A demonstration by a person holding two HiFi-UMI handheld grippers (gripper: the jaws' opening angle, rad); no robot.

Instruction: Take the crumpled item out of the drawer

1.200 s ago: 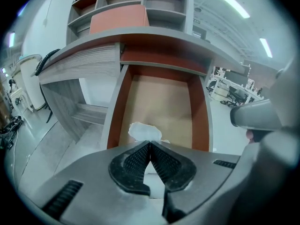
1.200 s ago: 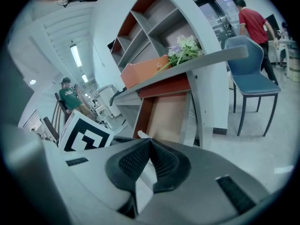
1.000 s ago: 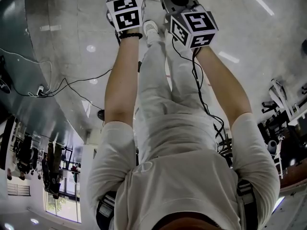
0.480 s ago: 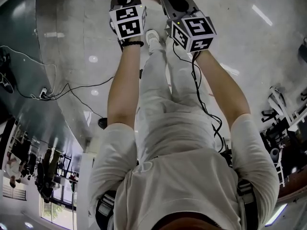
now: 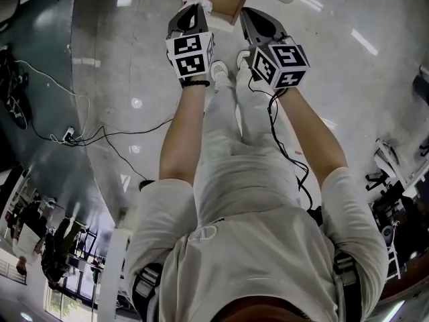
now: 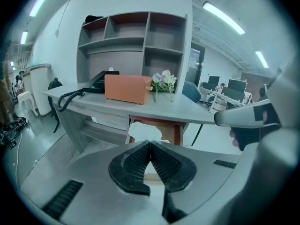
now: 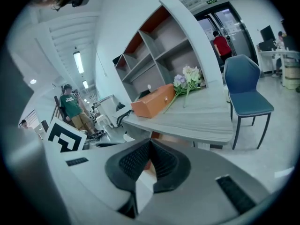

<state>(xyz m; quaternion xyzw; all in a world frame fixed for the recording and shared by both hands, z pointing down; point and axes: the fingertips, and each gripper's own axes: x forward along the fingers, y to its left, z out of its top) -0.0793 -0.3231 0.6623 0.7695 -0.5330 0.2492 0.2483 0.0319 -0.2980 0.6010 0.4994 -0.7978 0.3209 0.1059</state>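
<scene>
Pinching the white crumpled item (image 6: 143, 130) in closed tongs, the left gripper (image 6: 150, 144) holds it just in front of the open drawer (image 6: 169, 129); the removal looks nearly done. The right gripper (image 7: 149, 142) has its tongs closed on nothing. Whether the item fully clears the drawer is hard to tell.

The right gripper (image 7: 150, 142) has its jaws closed tip to tip, with nothing between them. Beyond it runs a grey counter (image 7: 206, 118). An orange box (image 7: 154, 101) sits near its back edge, flowers (image 7: 190, 76) lie just beside the box, and open shelves (image 7: 154, 50) rise behind. A blue chair (image 7: 246, 90) stands off the counter's right end.
</scene>
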